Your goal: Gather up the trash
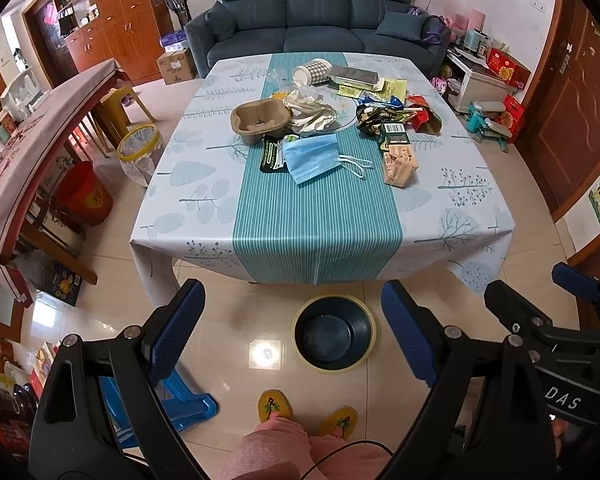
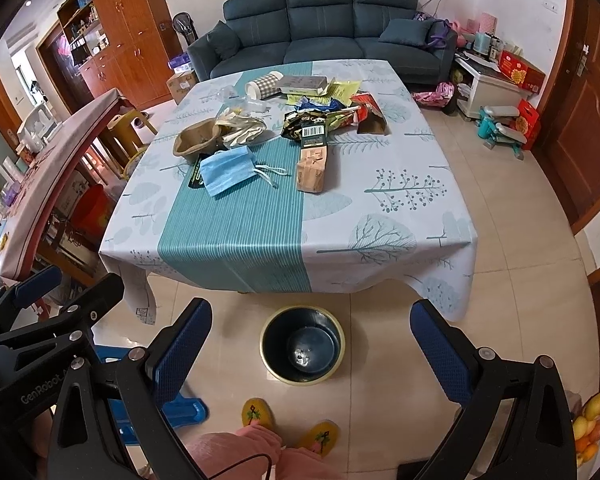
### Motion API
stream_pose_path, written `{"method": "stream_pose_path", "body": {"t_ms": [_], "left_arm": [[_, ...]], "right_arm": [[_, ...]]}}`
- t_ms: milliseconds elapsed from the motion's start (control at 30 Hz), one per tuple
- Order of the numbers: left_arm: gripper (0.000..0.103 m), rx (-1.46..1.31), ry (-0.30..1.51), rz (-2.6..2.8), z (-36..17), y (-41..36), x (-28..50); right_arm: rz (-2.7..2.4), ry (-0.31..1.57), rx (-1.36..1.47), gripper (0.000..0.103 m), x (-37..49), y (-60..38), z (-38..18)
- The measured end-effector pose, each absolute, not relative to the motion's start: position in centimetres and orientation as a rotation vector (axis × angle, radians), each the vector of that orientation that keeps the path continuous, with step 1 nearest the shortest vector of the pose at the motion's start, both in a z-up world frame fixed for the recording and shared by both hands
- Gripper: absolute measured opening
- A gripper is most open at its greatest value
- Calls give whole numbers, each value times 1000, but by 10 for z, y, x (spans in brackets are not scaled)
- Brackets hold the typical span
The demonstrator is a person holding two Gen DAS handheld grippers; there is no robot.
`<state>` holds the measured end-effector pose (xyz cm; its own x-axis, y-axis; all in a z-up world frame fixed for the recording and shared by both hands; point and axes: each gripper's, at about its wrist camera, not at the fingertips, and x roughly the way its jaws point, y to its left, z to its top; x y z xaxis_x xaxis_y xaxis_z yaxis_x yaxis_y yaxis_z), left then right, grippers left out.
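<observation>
Trash lies on the far half of the clothed table: a blue face mask, a brown pulp cup carrier, crumpled paper, a checked paper cup, snack wrappers and a tan packet. They also show in the right wrist view, with the mask nearest. A dark bin stands on the floor in front of the table. My left gripper and right gripper are both open and empty, held above the floor near the bin.
A blue plastic stool stands at the lower left. The person's feet in yellow slippers are below the bin. A second lined bin and a red bucket sit left of the table. A sofa is behind.
</observation>
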<state>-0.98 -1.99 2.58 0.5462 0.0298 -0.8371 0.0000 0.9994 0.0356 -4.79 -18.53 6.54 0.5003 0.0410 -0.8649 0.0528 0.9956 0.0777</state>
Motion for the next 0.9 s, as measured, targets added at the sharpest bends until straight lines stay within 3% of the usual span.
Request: {"method": "stream_pose_path", "body": {"t_ms": [900], "left_arm": [[89,31,995,19,28,-19,-5]], "right_arm": [[-4,1048,100,101,-46,-187,66]]}}
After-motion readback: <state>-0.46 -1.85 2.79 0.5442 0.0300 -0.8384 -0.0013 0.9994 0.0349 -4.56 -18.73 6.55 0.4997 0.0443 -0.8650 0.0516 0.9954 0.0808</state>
